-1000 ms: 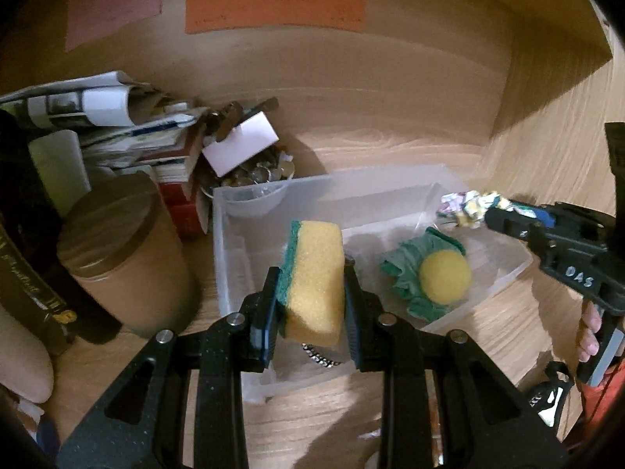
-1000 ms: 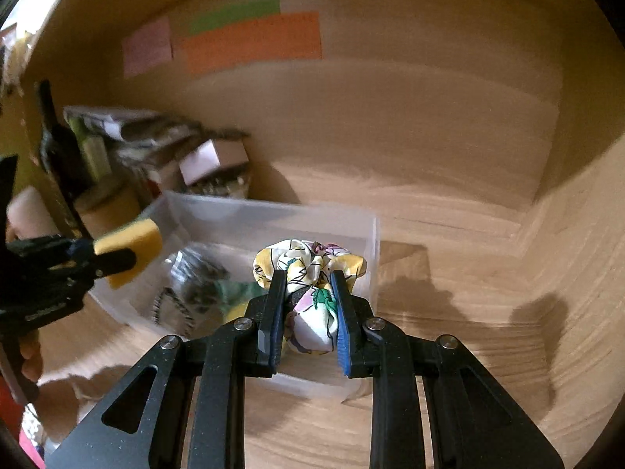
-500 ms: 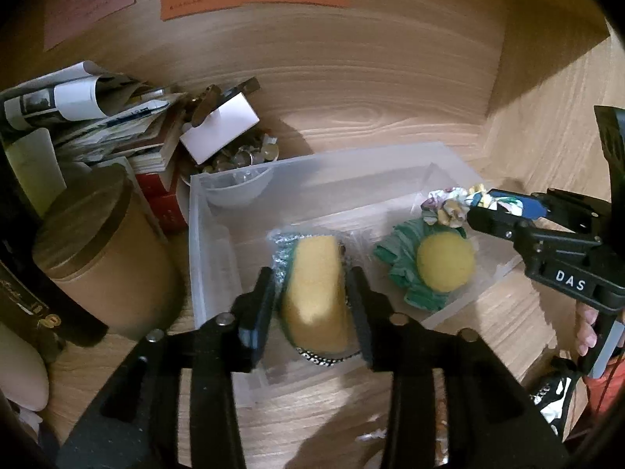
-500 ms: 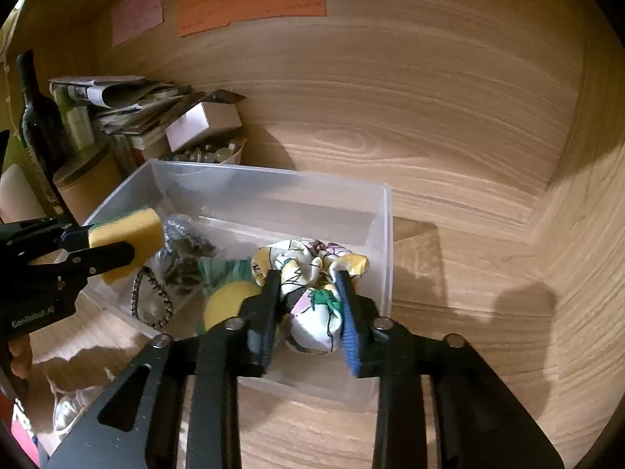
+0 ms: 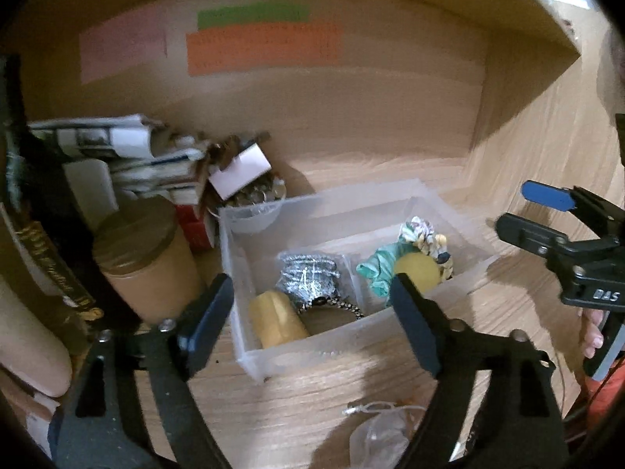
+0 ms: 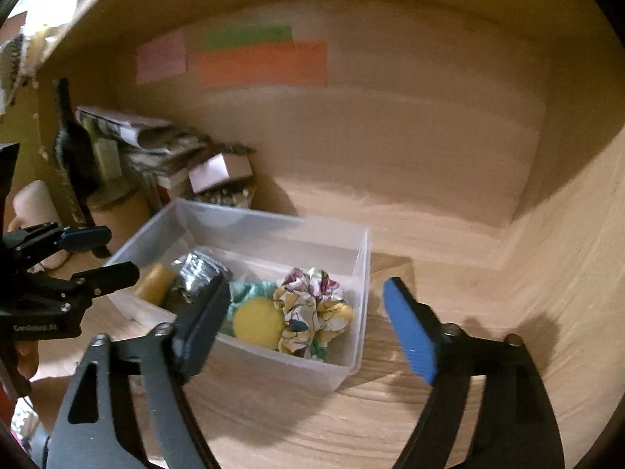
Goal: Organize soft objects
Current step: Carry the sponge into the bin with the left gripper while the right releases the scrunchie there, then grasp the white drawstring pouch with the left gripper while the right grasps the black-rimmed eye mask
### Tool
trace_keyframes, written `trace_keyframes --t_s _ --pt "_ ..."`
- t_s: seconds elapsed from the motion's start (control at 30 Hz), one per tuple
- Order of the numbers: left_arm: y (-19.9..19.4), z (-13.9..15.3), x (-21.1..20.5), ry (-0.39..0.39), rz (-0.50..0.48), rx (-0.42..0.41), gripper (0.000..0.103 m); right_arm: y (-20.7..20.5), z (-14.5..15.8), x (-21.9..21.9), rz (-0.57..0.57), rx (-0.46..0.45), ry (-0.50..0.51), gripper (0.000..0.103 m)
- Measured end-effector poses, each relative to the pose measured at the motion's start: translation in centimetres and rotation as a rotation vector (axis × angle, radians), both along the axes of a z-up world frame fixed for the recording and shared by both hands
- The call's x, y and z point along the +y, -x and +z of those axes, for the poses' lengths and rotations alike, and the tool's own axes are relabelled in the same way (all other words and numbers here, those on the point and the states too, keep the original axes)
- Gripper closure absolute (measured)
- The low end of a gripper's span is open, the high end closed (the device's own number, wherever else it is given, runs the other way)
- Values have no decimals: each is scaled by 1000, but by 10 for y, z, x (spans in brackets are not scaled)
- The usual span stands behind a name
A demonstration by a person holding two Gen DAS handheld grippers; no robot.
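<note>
A clear plastic bin (image 5: pixel 234 258) (image 6: pixel 363 273) with two compartments stands on the wooden shelf. The yellow sponge (image 5: pixel 277 320) (image 6: pixel 156 281) lies in its left compartment beside a silvery bundle (image 5: pixel 308 277) and a beaded band (image 5: pixel 343 306). In the right compartment lie a green scrunchie (image 5: pixel 377 269), a yellow ball (image 5: pixel 416 273) (image 6: pixel 258 322) and the floral scrunchie (image 5: pixel 424 234) (image 6: pixel 312 308). My left gripper (image 5: pixel 312 318) (image 6: pixel 113 254) hovers before the bin, jaws opening, nothing between them. My right gripper (image 6: pixel 306 328) (image 5: pixel 519 213) is likewise opening and holds nothing.
A brown lidded canister (image 5: pixel 148 258), a stack of papers (image 5: pixel 117 148) and a bowl of small metal pieces (image 5: pixel 254 203) crowd the back left. A crumpled plastic bag (image 5: pixel 383 430) lies near the front. Coloured notes (image 5: pixel 261 47) hang on the back wall.
Both grippers opened wide and drew back upward. The sponge dropped into the left compartment and the floral scrunchie into the right one.
</note>
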State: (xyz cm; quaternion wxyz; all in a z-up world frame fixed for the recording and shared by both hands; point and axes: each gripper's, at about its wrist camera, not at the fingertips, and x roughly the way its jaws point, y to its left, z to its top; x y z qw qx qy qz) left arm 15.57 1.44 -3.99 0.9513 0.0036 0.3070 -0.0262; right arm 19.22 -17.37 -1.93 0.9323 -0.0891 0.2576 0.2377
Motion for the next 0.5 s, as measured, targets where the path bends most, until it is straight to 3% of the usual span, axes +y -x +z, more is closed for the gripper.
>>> trace_keyframes --t_s 0.1,0.27,0.5 --pt "15 5 0 -8 -1 -30 9 17 9 -5 11 -36 -14 17" --pt "42 8 -2 6 -24 -40 1 47 14 -16 20 -76 -40 1" --pt "75 -10 -14 -19 -55 -10 1 78 -3 -24 -1 -94 -18 0"
